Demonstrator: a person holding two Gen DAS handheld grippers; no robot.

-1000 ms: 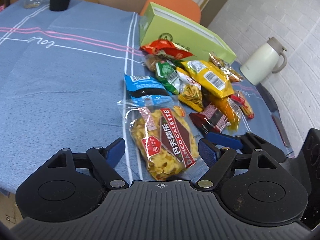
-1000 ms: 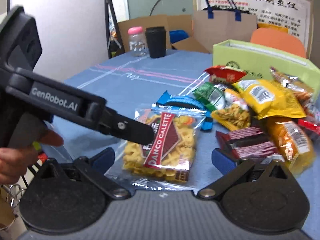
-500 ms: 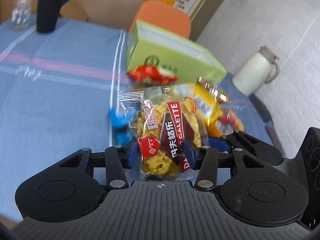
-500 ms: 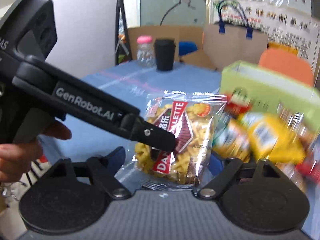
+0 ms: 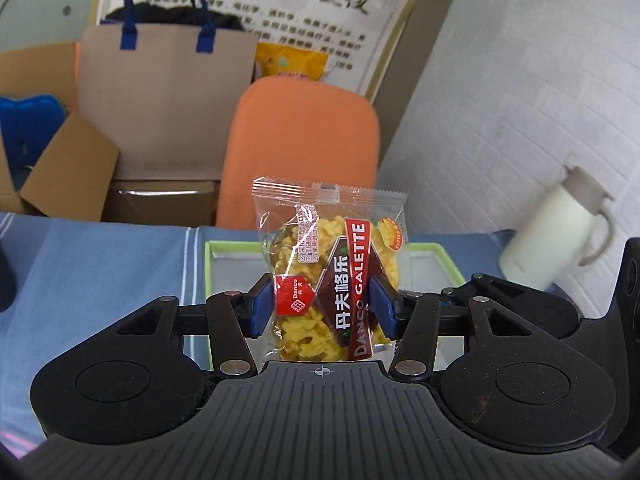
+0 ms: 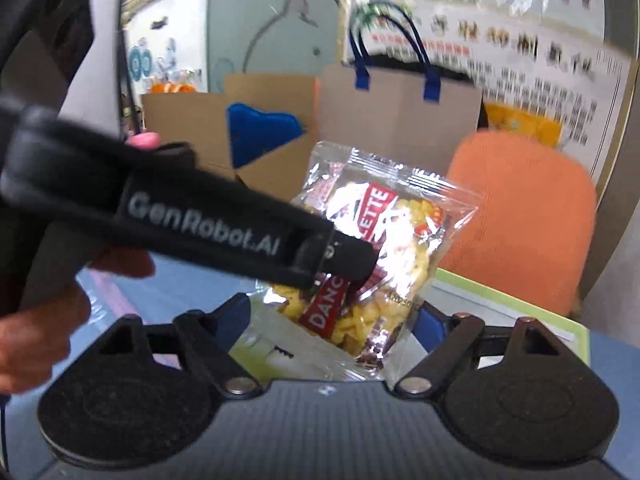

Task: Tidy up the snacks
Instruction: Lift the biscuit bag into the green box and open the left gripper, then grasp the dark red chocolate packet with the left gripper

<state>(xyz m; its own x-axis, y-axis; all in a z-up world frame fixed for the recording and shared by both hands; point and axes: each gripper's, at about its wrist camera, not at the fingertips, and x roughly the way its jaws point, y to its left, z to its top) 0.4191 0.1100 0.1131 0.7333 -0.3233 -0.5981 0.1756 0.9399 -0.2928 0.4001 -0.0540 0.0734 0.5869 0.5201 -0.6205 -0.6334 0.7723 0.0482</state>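
Note:
My left gripper (image 5: 322, 308) is shut on a clear Danco Galette biscuit bag (image 5: 332, 264) with a red and brown label, held upright in the air above the open light green box (image 5: 444, 254). In the right wrist view the same bag (image 6: 380, 248) hangs in front, pinched by the left gripper's black arm (image 6: 192, 224), over the green box (image 6: 520, 320). My right gripper (image 6: 334, 324) is open and empty, its blue pads either side of the bag's lower end, apart from it.
The table has a blue cloth (image 5: 100, 264). A white thermos jug (image 5: 556, 240) stands at the right by the wall. An orange chair (image 5: 304, 152), a paper bag (image 5: 168, 92) and cardboard boxes stand behind the table.
My left gripper closed on the biscuit bag, lifted it off the table and carried it up over the green box. The right gripper followed, staying open.

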